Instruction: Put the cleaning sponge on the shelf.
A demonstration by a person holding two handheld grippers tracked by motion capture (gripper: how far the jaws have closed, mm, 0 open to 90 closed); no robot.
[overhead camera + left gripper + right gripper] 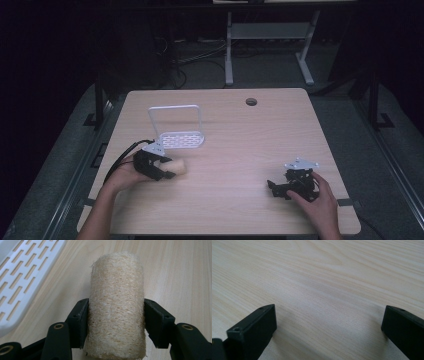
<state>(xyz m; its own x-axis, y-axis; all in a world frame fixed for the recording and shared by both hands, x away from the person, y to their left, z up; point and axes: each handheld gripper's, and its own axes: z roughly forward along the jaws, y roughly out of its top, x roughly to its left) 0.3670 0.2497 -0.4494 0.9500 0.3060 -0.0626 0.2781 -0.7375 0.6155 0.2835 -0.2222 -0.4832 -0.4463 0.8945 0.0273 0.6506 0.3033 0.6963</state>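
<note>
High view: left gripper (161, 168) lying low on the table (235, 200) at its left side, jaws set around a tan loofah roll (178, 168) that is resting on the wood just in front of the white slotted rack (180, 138). Rack standing apart from the roll, its tall wire handle upright. Right gripper (280, 188) parked near the right front edge, hand on it, nothing near its tips.

Left gripper view: loofah roll (117, 307) lying lengthwise between the two black jaws, pads meeting its flanks on both sides with no gap showing, fibres barely dented. Reading this as a pinch taking hold of the roll, light so far. Slotted base of the rack (22, 277) showing at upper left, close beside the roll but not touching it.

Right gripper view: jaws spread wide over bare wood grain, holding nothing, idling.

Step in hand, by judgement: gripping the roll for a pick-up. Next move probably calling for a firmer squeeze, since the loofah looks springy and may slip, then a straight lift clear of the table, and a short carry toward the rack, minding the upright handle.
</note>
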